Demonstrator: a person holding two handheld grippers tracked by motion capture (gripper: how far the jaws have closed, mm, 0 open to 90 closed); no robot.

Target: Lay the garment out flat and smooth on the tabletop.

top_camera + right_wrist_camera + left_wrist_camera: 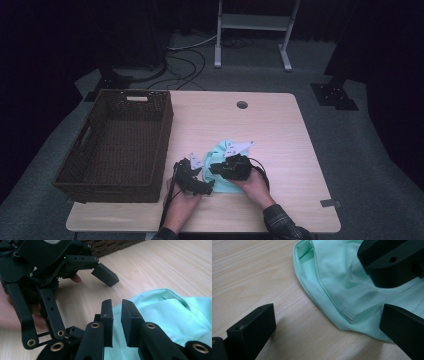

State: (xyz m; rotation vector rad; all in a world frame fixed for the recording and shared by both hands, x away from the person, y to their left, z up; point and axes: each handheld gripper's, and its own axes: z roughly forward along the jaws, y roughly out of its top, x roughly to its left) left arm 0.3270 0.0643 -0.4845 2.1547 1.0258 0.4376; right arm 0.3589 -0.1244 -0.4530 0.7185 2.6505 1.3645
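A mint-green cloth lies crumpled on the wooden table, near its front edge. My left gripper is held low at the cloth's left side. In the left gripper view its jaws stand open, the right one over the hemmed edge of the cloth and the left one over bare wood. My right gripper rests on the cloth. Its jaws are almost together, with a narrow gap and nothing pinched between them. The cloth lies under and behind them. One finger of the left gripper hangs close in front.
A dark brown wicker basket takes up the table's left side, and its wall is just behind the left gripper. A cable hole sits near the table's far edge. A white metal stand is on the floor beyond.
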